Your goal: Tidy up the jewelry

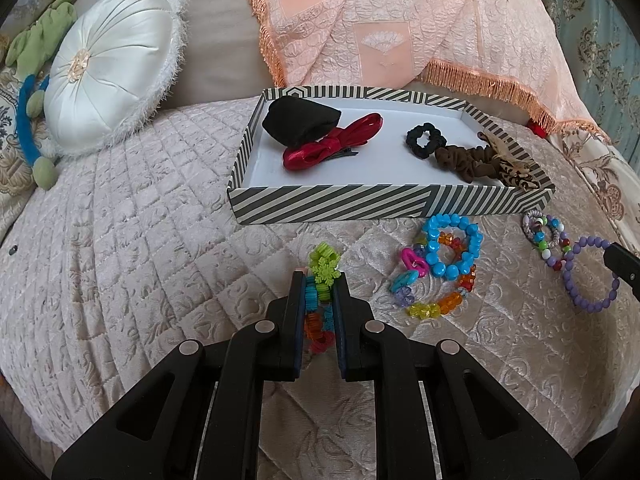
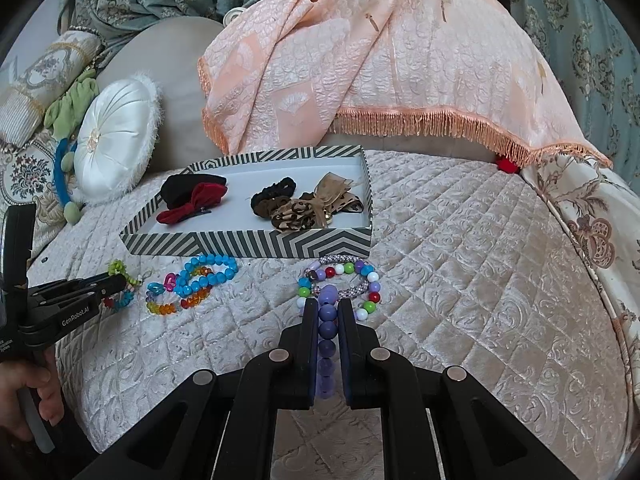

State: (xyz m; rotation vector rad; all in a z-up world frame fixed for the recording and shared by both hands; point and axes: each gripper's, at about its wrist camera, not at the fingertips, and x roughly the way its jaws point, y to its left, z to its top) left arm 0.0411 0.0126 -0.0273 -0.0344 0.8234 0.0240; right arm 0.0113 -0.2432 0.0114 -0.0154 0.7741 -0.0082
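Left gripper (image 1: 320, 280): clenched on a flower-bead bracelet (image 1: 320, 276), lime-green flowers poking out past the fingertips, teal, orange and pink beads running back between the jaws.
Right gripper (image 2: 329, 306): clenched on a purple bead bracelet (image 2: 328, 320), a line of its beads pinched between the pads; in the left wrist view its loop (image 1: 588, 276) lies on the bedspread with the gripper tip at its right side.
Near the left jaws: a blue bead bracelet (image 1: 452, 246) lying over a strand of orange and yellow beads (image 1: 444, 300), just right of the left gripper.
Near the right jaws: a mixed-colour bead bracelet (image 2: 344, 280) touching the purple one, just in front of the box's front right corner.
Striped box (image 1: 360, 200): open, on the quilted bedspread (image 1: 140, 240) behind all the bracelets.
Box contents: black pouch (image 1: 300, 120) and red bow clip (image 1: 332, 140) toward the left end; black scrunchie (image 1: 426, 138), brown scrunchie (image 1: 460, 162) and leopard-print ribbon (image 2: 296, 212) toward the right end.
Behind the box: peach fringed cloth (image 1: 380, 20).
Left of the box: white round cushion (image 1: 116, 84).
Person's hand (image 2: 24, 404): holds the left gripper's handle at the lower left edge of the right wrist view.
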